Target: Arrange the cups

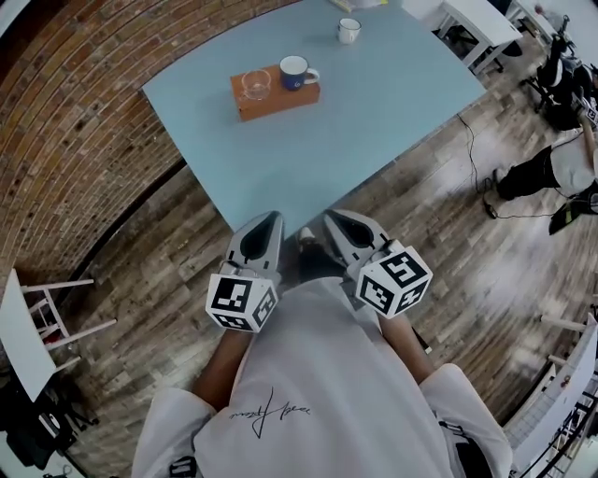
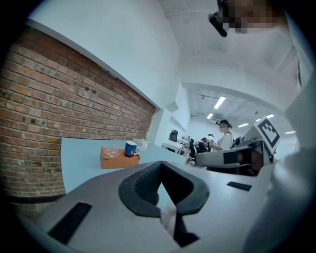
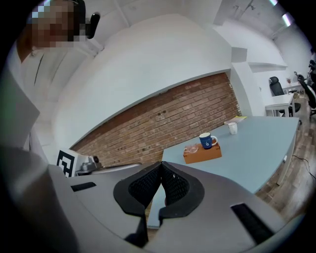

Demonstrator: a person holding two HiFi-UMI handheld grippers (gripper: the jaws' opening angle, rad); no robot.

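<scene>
A blue mug (image 1: 296,72) and a clear glass cup (image 1: 255,84) stand on an orange-brown block (image 1: 277,100) on the light blue table (image 1: 374,112). A small white cup (image 1: 348,30) stands farther back on the table. My left gripper (image 1: 275,217) and right gripper (image 1: 330,217) hover side by side just off the table's near corner, both shut and empty. The left gripper view looks past its shut jaws (image 2: 160,167) to the blue mug (image 2: 131,148) on the block (image 2: 120,159). The right gripper view shows its shut jaws (image 3: 161,167), the blue mug (image 3: 207,141) and the white cup (image 3: 232,128).
A brick wall (image 1: 84,112) curves along the table's left side. A white folding stool (image 1: 42,313) stands at the lower left on the wooden floor. White desks (image 1: 481,23) and a seated person (image 1: 556,168) are at the right, with a cable (image 1: 472,154) across the floor.
</scene>
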